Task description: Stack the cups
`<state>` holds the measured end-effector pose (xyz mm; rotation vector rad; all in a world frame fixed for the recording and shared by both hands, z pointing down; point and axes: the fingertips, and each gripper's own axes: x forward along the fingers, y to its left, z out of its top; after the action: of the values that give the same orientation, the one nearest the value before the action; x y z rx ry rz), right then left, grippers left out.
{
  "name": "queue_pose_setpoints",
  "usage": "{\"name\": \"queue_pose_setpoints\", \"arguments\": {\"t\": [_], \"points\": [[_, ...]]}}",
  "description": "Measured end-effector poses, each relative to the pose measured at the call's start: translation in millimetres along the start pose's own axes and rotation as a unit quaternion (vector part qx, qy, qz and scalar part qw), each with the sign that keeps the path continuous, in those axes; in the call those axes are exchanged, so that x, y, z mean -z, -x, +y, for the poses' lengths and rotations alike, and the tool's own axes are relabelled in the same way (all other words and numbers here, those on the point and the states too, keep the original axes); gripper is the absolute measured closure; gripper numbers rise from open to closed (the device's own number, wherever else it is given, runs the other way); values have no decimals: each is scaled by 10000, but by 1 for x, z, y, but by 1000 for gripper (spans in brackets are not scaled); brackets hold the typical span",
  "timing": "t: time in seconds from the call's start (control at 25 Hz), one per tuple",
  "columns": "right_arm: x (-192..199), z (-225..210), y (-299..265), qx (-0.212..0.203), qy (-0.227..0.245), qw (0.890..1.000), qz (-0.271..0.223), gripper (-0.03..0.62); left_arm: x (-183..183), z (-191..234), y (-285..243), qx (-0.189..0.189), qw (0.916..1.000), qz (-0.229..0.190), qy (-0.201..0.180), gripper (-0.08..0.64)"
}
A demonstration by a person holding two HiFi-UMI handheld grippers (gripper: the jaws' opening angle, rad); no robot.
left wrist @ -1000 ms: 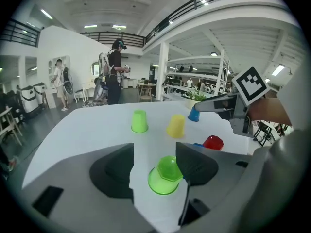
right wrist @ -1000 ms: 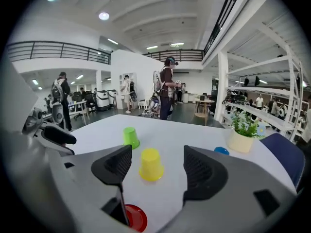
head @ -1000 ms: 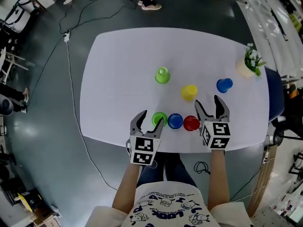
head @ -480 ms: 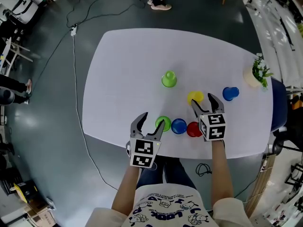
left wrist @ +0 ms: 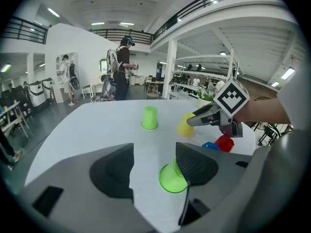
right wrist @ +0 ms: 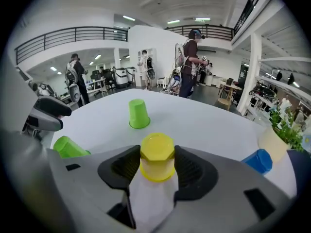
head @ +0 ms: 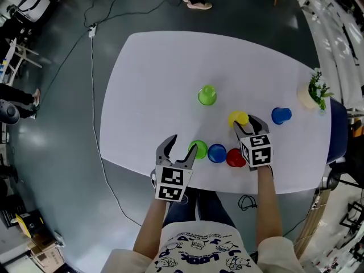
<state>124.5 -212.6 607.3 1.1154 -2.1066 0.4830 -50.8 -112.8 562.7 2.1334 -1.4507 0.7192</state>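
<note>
An upturned yellow cup stands on the white table, and my right gripper has just been closing round it. Both pads now touch its sides, so the gripper is shut on it. My left gripper is open near the table's front edge. A green cup lies on its side by the right finger, not gripped. A blue cup and a red cup sit beside that green cup. Another green cup stands upturned mid-table. A second blue cup lies at the right.
A small potted plant stands at the table's far right edge. A cable runs over the floor left of the table. People stand beyond the far edge in both gripper views.
My right gripper has come down and forward over the yellow cup, and its jaws have narrowed onto it. The left gripper has hardly moved.
</note>
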Motion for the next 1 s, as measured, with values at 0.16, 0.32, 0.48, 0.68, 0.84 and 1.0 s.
{"name": "queue_pose_setpoints", "arguments": {"t": [0.16,0.32,0.48,0.68,0.84,1.0], "points": [[0,-1,0,24,34,10000,-43,359,1,2,-1,-15,10000,14,19,281],[-4,-8,9,72,33,9999,-153,359,-1,-3,-2,3,10000,3,29,281],[-15,-11,29,156,33,9992,-358,359,-9,-5,3,9,10000,-85,-13,281],[-27,-9,65,239,-38,9977,-627,359,-21,-10,10,44,9997,-221,-95,281],[-29,4,97,237,-118,9965,-796,359,-29,-13,21,69,9993,-336,-118,281],[-25,20,121,149,-174,9962,-844,359,-33,-16,32,98,9990,-425,-107,281]]}}
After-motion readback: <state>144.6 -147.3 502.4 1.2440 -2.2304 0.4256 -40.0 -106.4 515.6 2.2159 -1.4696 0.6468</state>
